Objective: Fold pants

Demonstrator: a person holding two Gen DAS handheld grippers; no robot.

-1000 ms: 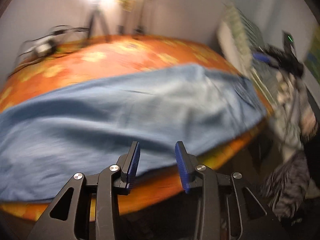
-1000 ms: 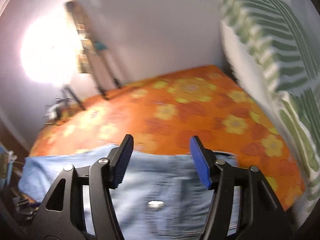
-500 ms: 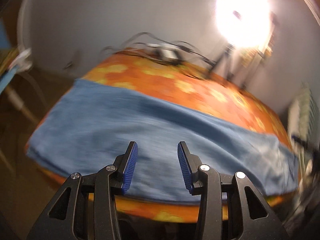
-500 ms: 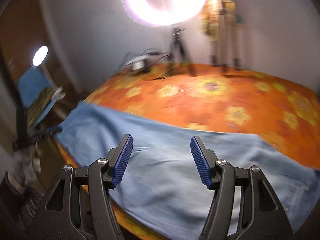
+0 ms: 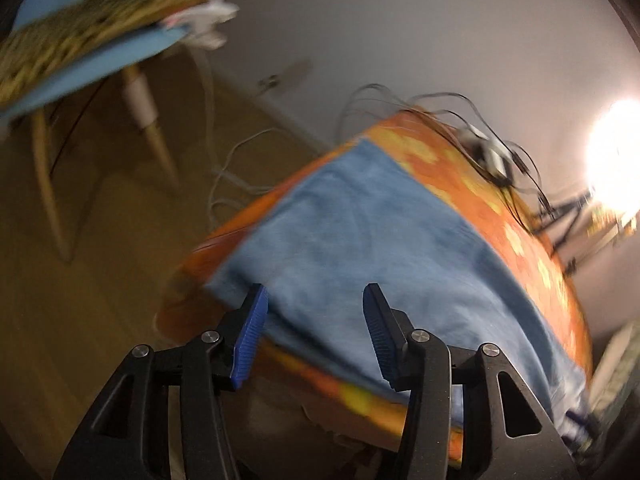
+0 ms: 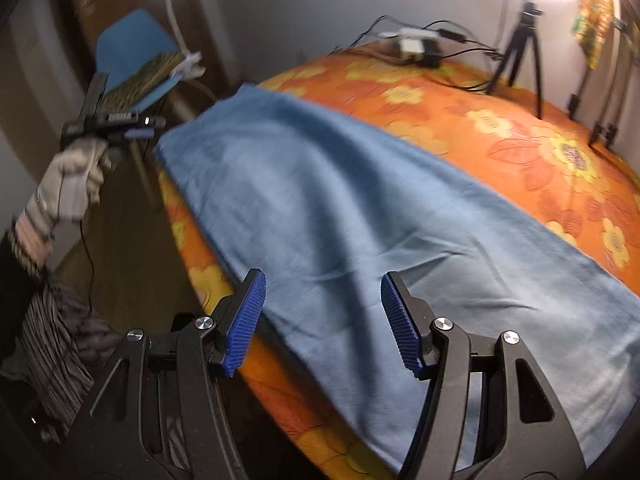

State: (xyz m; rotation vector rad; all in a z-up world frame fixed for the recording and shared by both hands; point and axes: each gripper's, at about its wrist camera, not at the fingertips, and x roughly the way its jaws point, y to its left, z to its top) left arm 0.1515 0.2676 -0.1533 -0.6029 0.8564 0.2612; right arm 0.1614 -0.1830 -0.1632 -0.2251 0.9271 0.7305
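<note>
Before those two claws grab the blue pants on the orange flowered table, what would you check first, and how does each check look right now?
1. Left gripper open: ok.
2. Right gripper open: ok.
3. Both empty: ok.
4. Light blue denim pants spread flat, no bunching: ok.
5. Pant end within the left gripper's reach: cannot tell, picture blurred.
6. Black cables on the orange flowered tablecloth clear of pants: ok.

Light-blue pants (image 6: pixel 360 216) | orange bedspread (image 6: pixel 520 152), yellow-flowered | blue gripper pads (image 6: pixel 246 320) | blue chair (image 6: pixel 132 48)
</note>
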